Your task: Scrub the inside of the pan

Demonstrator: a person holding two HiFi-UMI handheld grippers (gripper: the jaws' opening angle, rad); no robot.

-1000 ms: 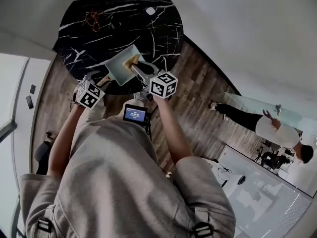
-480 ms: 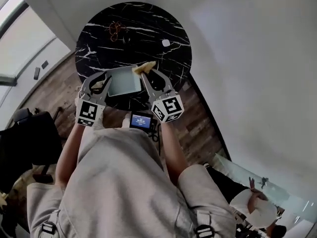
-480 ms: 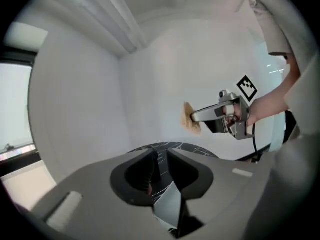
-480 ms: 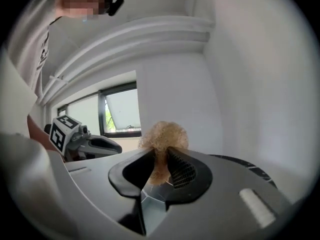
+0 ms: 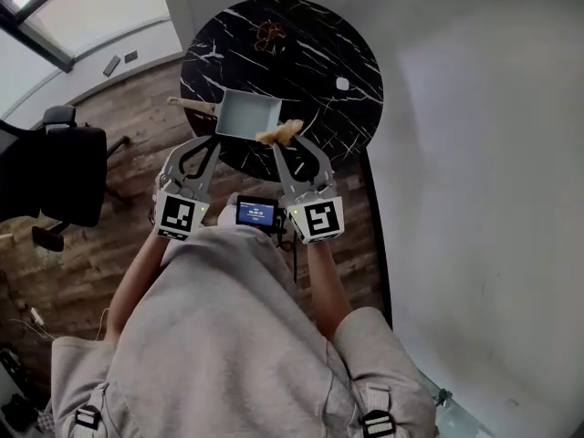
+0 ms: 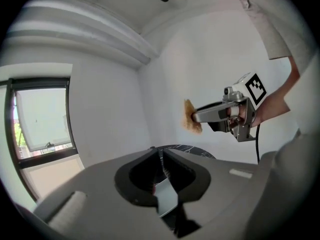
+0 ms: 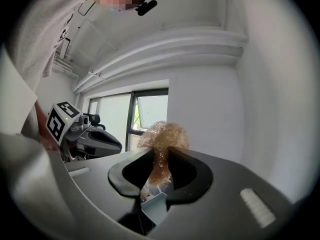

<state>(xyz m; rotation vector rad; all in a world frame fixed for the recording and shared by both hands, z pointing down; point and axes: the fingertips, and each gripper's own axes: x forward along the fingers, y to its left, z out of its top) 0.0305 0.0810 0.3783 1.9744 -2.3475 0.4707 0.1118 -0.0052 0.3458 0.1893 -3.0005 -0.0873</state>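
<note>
L claw [image 6: 160,153] – jaws closing, nearly together, nothing betw. them. R claw [image 7: 160,154] – jaws opening, yet the tips pinch a golden wire scourer [image 7: 163,135], its tuft sticking out past them. Pan [image 5: 246,115], square & pale, sits on the black marble table [image 5: 315,53] just ahead of both claws; its handle points off to L claw's left. Scourer is at the pan's near corner on R claw's side, approx. over the rim.

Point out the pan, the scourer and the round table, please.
pan [image 5: 245,116], head view, its pale inner floor.
scourer [image 7: 164,135], right gripper view, middle of the golden tuft.
table [image 5: 315,57], head view, bare black marble top beyond the pan.
</note>
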